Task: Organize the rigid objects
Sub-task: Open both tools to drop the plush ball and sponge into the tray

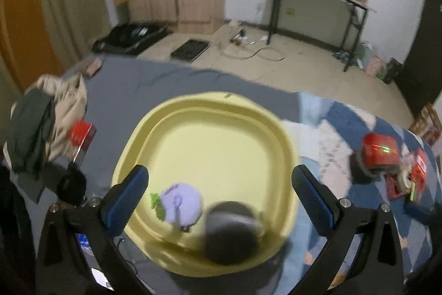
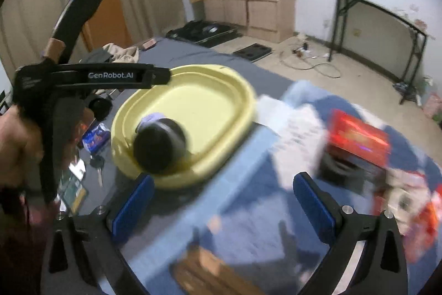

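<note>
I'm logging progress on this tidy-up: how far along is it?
Partly done. The yellow tray already holds a lavender toy and a dark round object. Nothing is in hand: the left claw is open over the tray and the right claw is open over the blue blanket. Left: the red box and other clutter beside it on the blanket.

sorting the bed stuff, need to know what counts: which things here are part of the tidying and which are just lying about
Part of the job: yellow tray, purple toy, black round object, red box.

Lying about: clothes pile, keys, black table.
</note>
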Tool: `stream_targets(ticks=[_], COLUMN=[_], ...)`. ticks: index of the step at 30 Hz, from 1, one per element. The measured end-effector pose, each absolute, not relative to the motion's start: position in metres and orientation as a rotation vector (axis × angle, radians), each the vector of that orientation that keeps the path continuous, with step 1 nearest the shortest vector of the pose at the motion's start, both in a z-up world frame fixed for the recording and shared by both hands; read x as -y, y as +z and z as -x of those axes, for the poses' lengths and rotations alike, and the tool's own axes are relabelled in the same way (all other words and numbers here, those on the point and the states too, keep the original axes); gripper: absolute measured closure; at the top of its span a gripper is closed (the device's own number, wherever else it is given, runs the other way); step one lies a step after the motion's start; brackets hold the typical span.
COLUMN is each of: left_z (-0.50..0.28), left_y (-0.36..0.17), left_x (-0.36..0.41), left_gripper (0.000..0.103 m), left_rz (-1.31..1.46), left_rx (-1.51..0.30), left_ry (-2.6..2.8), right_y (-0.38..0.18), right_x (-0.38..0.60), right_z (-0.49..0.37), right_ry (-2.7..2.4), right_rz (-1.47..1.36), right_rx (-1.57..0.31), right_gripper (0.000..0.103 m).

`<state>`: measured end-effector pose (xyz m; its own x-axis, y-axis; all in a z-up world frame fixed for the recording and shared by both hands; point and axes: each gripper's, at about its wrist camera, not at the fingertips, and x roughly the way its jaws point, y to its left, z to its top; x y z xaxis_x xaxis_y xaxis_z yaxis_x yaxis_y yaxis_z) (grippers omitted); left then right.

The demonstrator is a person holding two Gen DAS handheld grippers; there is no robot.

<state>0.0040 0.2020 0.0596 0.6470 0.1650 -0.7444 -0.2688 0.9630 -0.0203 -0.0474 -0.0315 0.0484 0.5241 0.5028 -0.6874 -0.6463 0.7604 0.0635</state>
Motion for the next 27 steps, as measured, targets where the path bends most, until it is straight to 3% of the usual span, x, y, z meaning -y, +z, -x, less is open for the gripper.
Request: stream_targets(ticks=[6,12,27], left_z=[0.001,0.002,-0.014], left_y=[0.081,0.067,0.048], left_x=[-0.134,-0.057,-0.030], left_gripper=[0.000,0.000,0.000], left_rz=[0.079,0.112,0.173], left_rx=[-0.786,-0.795,-0.869], left_ry=[0.082,-0.036,-0.033], right_y=[0.072,0.066,0.022], right_x=[0.158,0.234,0.278], right_z=[0.072,0.087,0.043], right_ry=[0.523,0.321,0.179], right_rz=[0.126,0.124,-0.163], right_rx=[-0.775,-0.748,-0.901], right_gripper=[0.000,0.000,0.000])
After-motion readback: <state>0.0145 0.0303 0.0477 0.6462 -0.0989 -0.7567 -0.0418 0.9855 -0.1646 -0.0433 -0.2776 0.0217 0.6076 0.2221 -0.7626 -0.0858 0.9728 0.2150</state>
